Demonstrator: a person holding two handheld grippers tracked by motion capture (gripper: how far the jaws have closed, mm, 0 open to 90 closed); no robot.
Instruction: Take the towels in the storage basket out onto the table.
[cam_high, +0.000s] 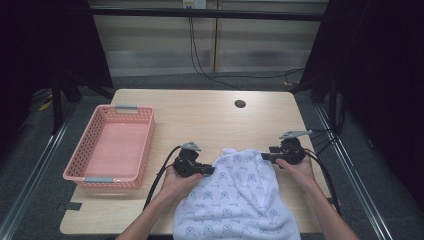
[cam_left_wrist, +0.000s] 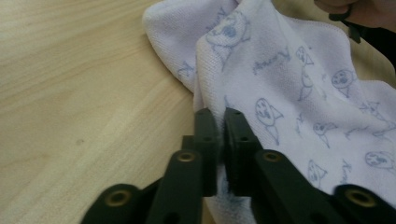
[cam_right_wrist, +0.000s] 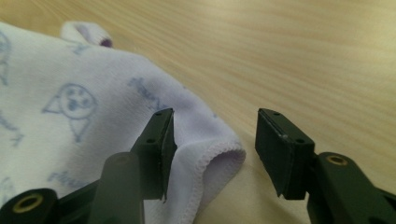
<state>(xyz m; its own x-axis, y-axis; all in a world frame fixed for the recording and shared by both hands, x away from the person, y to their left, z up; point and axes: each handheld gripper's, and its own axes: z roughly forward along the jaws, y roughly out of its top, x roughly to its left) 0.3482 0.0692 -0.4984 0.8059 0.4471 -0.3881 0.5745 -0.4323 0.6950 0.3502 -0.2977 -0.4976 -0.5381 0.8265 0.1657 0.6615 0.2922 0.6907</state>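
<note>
A white towel (cam_high: 235, 200) printed with small blue cat faces lies rumpled on the wooden table (cam_high: 200, 117) and hangs over its near edge. My left gripper (cam_high: 210, 170) is at the towel's left edge. In the left gripper view the towel (cam_left_wrist: 289, 84) is pinched in the left gripper (cam_left_wrist: 220, 122), whose jaws stand nearly together on a fold. My right gripper (cam_high: 265, 156) is at the towel's upper right corner. In the right gripper view this gripper (cam_right_wrist: 215, 120) is open, and the towel's hemmed corner (cam_right_wrist: 219, 158) lies loose between the jaws beside the left pad.
A pink plastic basket (cam_high: 95, 130) with nothing in it stands on the left part of the table. A dark round hole (cam_high: 240, 103) sits near the far edge. Black cables trail from both grippers toward the person's forearms.
</note>
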